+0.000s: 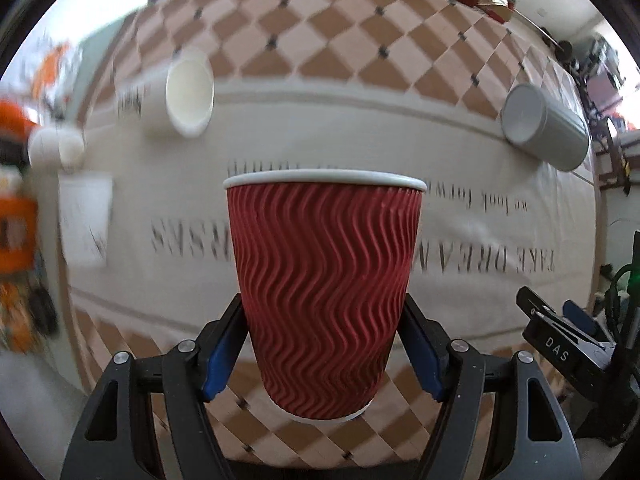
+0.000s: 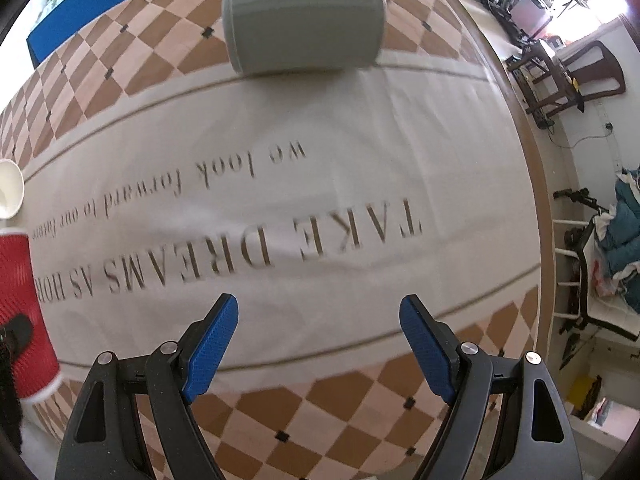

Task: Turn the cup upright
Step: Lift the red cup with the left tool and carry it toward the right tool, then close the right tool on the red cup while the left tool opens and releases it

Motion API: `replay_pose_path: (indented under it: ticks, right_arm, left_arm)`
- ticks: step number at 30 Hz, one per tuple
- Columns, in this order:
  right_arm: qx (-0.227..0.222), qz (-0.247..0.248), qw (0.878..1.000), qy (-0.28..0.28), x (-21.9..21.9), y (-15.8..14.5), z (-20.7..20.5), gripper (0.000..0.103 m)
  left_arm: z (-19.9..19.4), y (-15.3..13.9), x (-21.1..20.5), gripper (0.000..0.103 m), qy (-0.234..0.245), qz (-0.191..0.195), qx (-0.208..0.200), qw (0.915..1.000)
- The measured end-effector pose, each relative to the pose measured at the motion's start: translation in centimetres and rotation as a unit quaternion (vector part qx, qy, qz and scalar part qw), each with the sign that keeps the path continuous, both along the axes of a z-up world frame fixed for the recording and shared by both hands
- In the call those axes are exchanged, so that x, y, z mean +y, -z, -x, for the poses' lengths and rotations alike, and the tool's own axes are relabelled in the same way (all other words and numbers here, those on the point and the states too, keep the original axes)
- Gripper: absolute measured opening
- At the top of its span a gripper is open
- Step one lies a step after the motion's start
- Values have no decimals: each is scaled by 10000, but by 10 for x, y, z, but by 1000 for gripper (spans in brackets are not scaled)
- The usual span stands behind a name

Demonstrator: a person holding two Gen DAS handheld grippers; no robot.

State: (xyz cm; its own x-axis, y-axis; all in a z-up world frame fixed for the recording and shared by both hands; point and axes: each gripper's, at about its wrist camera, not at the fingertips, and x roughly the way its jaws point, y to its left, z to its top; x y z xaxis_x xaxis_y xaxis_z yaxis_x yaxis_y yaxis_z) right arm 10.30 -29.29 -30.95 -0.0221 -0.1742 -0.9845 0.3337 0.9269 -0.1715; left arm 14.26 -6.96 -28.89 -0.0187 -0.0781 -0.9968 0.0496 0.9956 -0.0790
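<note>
Jaws of left gripper clamped on red ripple-walled paper cup, blue pads on both sides of lower wall. We see cup upright, white rim up, base above checkered tablecloth. Jaws of right gripper spread wide, nothing between. We note grey ribbed cylindrical cup on its side ahead of right gripper, white paper cup on its side far left.

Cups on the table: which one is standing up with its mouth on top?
The red cup, gripped by the left gripper. The grey cup and the white cup both lie on their sides on the tablecloth.
</note>
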Motion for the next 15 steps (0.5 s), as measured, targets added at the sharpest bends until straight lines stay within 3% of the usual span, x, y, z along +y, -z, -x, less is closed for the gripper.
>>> replay_pose_path:
  ticks: [5, 15]
  right_arm:
    - [91, 32, 9999, 140, -4, 5, 35, 84]
    - [180, 138, 9990, 379, -27, 11, 73, 84]
  left_arm:
    - [27, 20, 4, 71, -172, 219, 251, 9993]
    - [50, 52, -38, 71, 344, 156, 367, 9986]
